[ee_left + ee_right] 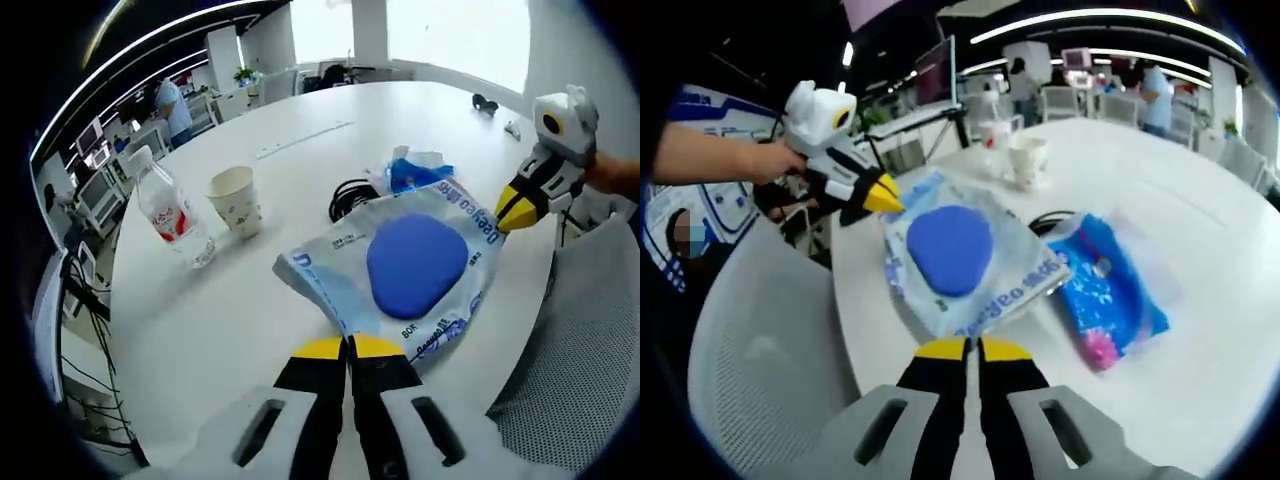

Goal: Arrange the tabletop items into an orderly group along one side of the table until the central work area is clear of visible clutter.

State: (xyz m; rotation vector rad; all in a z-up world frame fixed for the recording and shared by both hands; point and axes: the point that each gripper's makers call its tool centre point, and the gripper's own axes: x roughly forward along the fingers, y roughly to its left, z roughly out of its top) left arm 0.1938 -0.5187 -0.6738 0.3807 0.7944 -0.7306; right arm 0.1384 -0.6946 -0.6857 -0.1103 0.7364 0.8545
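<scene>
Pinching clear packet (410, 270) w/ blue pad: both grippers' jaws, opposite edges.

Printed on clear packet (420, 270) around blue pad: "Deqeeo", roughly legible; "80R" near its edge; remaining print illegible.

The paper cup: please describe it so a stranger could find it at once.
On the white round table, look beside the clear water bottle with the red label. The paper cup stands upright next to it, open at the top. It is cream coloured with a small printed pattern, unlike the blue packets nearby.
</scene>
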